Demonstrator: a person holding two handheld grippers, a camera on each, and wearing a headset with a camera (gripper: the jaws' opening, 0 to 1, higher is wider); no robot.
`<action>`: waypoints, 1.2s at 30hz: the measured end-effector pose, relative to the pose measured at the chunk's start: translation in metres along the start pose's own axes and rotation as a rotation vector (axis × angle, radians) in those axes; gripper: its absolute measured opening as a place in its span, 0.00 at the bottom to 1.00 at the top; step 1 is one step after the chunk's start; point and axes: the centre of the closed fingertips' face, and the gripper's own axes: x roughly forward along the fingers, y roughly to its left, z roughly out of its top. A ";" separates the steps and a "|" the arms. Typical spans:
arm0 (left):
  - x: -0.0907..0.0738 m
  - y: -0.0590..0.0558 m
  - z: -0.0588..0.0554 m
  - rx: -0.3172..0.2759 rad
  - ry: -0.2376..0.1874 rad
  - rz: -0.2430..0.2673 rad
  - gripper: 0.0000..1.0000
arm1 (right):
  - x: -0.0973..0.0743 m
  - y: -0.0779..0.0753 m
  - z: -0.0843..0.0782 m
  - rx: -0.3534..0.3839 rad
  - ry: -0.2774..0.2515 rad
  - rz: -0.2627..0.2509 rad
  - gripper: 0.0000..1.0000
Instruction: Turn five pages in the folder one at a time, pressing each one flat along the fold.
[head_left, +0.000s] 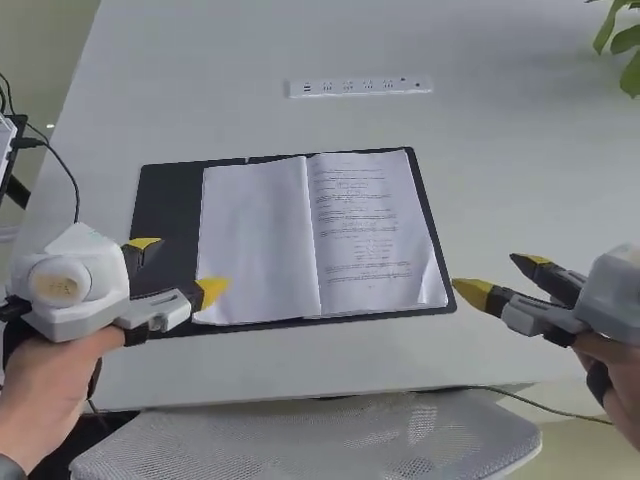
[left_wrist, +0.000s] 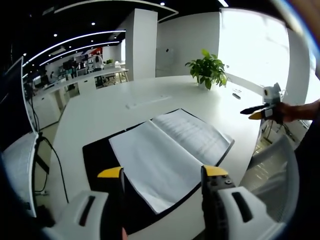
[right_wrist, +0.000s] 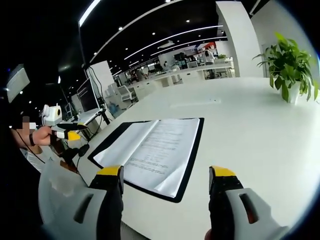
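Two grippers hang over the near side of the white table (head_left: 500, 130), both with jaws apart and nothing between them. The left gripper (head_left: 178, 267) is over the near left part of the black folder (head_left: 168, 200). The right gripper (head_left: 500, 275) is just right of its near right corner. The folder lies open in the middle of the table, with a blank page (head_left: 255, 240) on the left and a printed page (head_left: 365, 225) on the right. A power strip (head_left: 360, 87) lies farther away.

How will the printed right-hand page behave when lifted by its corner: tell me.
The thin white printed page will probably flop and bend; its lower corner looks slightly raised. A single flat sheet, so likely light and slippery to pinch.
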 end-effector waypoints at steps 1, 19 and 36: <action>0.003 -0.002 0.002 0.006 0.000 -0.007 0.60 | 0.000 0.000 0.000 0.003 0.000 0.000 0.69; 0.096 -0.106 0.033 0.091 0.038 -0.258 0.56 | -0.005 -0.007 -0.008 0.041 0.001 0.009 0.67; 0.180 -0.181 0.025 0.112 0.098 -0.326 0.50 | -0.013 -0.025 -0.019 0.107 -0.002 -0.005 0.63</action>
